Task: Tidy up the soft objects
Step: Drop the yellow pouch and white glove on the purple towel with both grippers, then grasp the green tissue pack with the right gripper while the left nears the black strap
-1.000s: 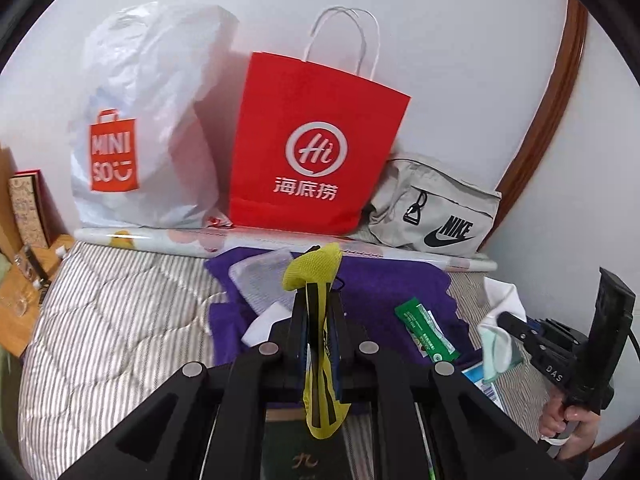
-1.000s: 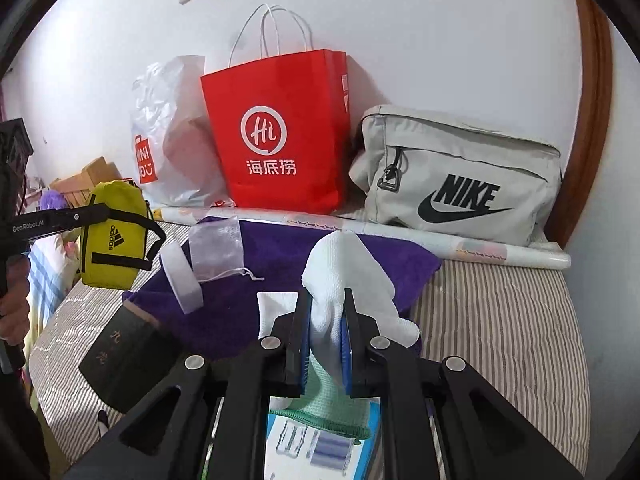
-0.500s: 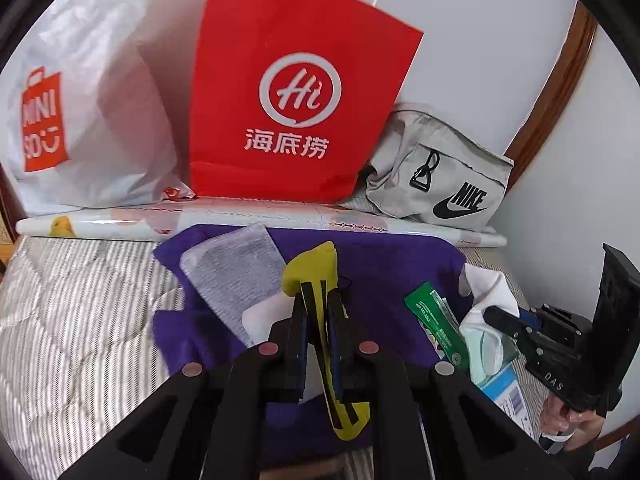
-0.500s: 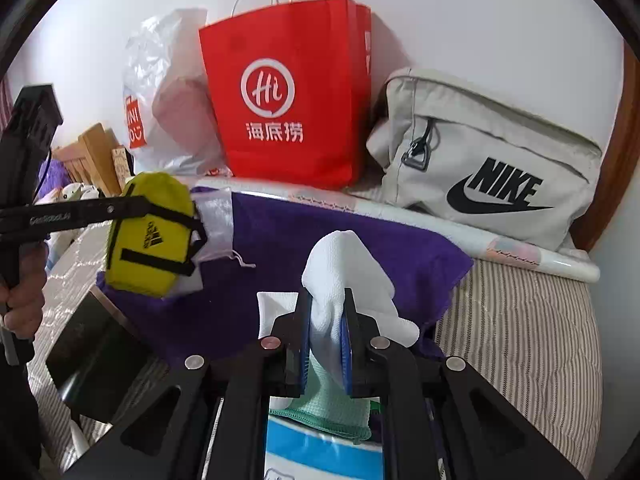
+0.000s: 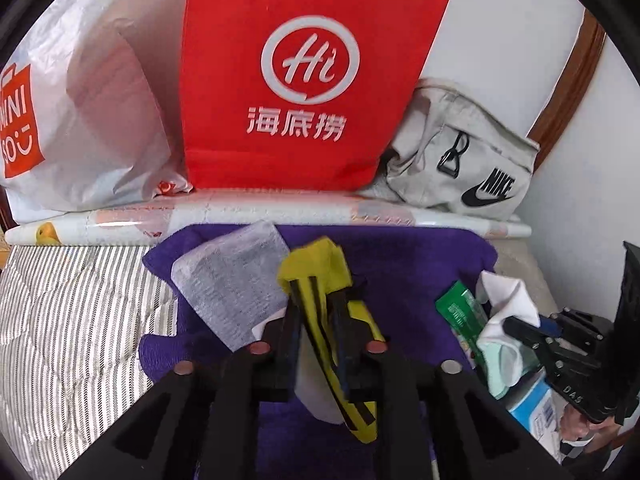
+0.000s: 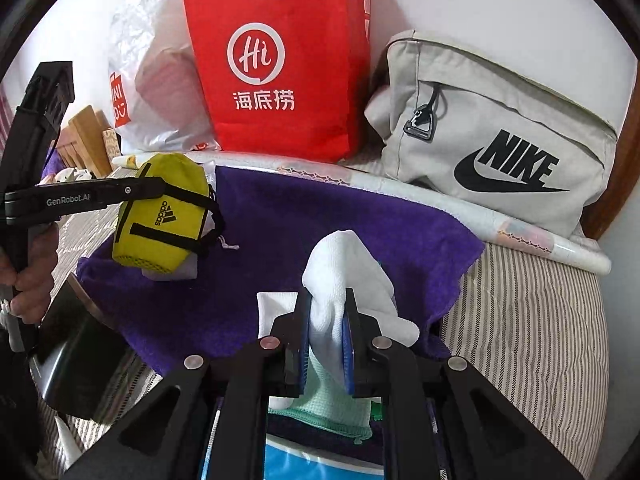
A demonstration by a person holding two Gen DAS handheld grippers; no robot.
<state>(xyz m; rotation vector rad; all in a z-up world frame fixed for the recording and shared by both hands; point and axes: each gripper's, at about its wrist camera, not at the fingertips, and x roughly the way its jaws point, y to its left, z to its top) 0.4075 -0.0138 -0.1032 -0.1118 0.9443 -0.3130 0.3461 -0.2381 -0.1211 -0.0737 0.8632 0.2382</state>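
Observation:
A yellow Adidas pouch [image 5: 316, 268] with black straps hangs between the fingers of my left gripper [image 5: 316, 304], whose jaws are opening while the pads still pinch it. Seen from the right wrist, the pouch [image 6: 160, 216] hangs low over the left part of a purple towel [image 6: 304, 216], by a white item. My right gripper [image 6: 329, 300] is shut on a white cloth [image 6: 344, 264] with a mint-green edge, above the towel's near edge. A translucent mesh bag [image 5: 232, 276] lies on the towel, left of the pouch.
A red paper bag [image 5: 304, 80], a white plastic bag [image 5: 88, 120] and a grey Nike bag [image 6: 492, 140] line the wall behind a rolled sheet [image 5: 280, 212]. A striped quilt [image 5: 72, 320] covers the bed. A green packet [image 5: 456, 312] and a black box [image 6: 76, 360] lie nearby.
Both grippers have come forward and down toward the purple towel, so the bags loom larger. The yellow pouch has sunk close to the towel. The white cloth stays clamped.

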